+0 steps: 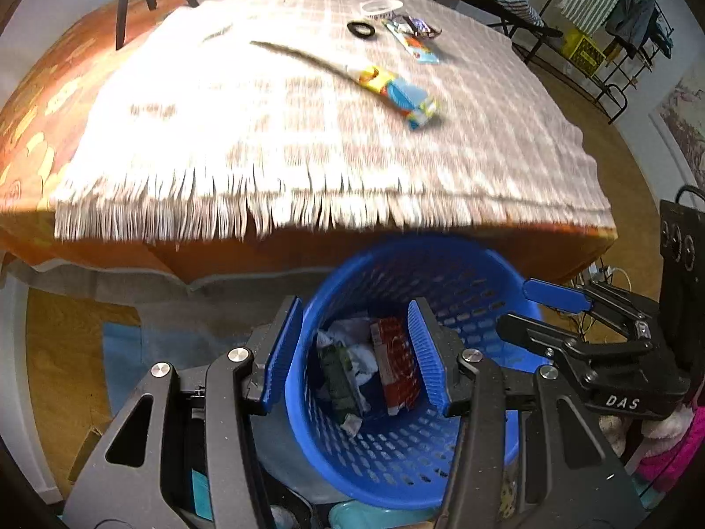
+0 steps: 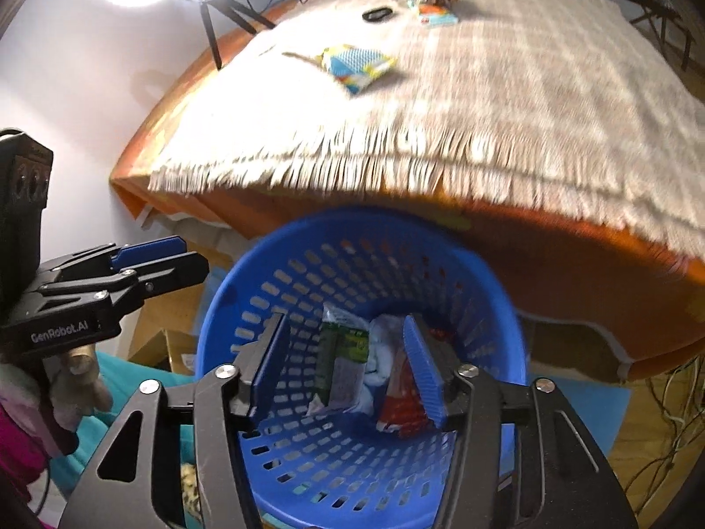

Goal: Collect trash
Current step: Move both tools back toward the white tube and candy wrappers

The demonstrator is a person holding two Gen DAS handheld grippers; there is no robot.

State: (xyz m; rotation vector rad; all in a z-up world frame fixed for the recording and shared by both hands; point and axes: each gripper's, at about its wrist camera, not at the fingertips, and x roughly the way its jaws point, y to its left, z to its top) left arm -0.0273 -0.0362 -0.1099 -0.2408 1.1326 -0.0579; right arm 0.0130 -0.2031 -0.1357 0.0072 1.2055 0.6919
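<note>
Fringed bedspread above blue basket | left gripper open, empty over green wrapper | right gripper open, empty over red wrapper | next: blue-yellow wrapper on bed, best pinched flat by an edge.

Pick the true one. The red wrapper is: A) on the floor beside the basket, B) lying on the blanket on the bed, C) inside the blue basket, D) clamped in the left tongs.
C: the red wrapper lies in the blue basket beside a green one; both tongs are empty.
</note>
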